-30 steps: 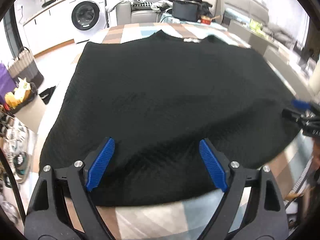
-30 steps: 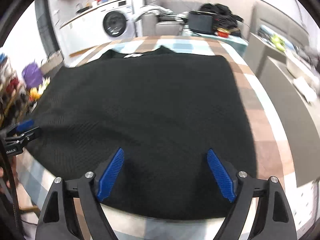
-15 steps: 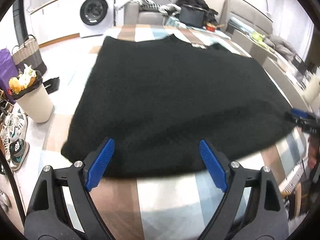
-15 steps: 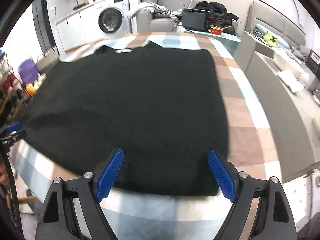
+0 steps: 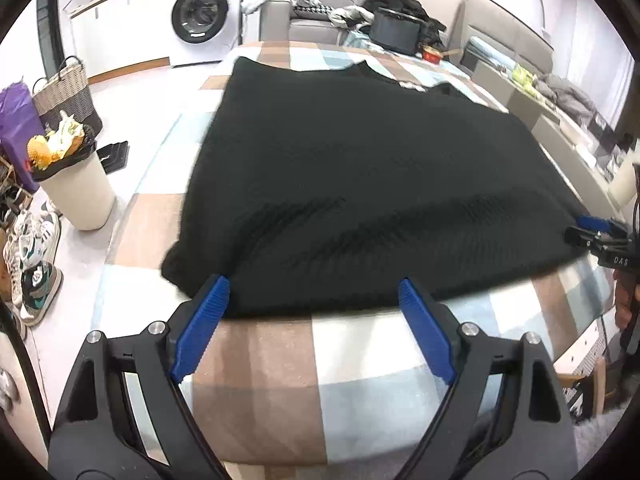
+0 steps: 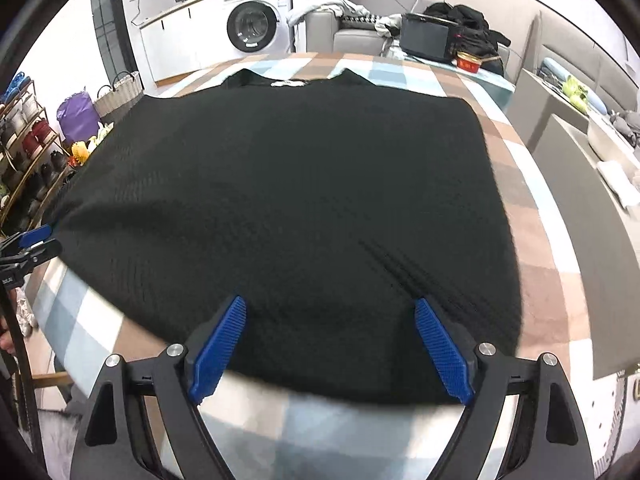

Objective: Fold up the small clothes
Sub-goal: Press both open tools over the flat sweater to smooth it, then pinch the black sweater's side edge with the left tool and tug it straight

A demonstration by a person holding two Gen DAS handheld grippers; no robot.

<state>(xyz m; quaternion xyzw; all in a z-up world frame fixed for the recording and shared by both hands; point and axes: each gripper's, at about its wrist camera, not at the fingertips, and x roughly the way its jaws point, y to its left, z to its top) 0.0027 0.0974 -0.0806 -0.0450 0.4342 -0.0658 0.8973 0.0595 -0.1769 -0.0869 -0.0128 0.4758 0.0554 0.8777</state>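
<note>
A black knit top [image 5: 360,184] lies spread flat on a table with a checked cloth [image 5: 280,368]. It also shows in the right wrist view [image 6: 296,200], neckline with a white label [image 6: 290,82] at the far end. My left gripper [image 5: 312,300] is open and empty at the top's near left hem corner. My right gripper [image 6: 328,320] is open and empty over the near right hem. Each gripper shows at the edge of the other's view, the right one [image 5: 600,236] and the left one [image 6: 28,244].
A bin with rubbish [image 5: 72,188], a wicker basket [image 5: 64,96] and shoes [image 5: 36,264] stand on the floor to the left. A washing machine [image 5: 200,20], a sofa and a dark pot [image 5: 396,34] lie beyond the table. A grey cabinet [image 6: 592,208] stands right.
Both grippers have drawn back toward the near table edge. More checked cloth now shows in front of the hem. Both stay open.
</note>
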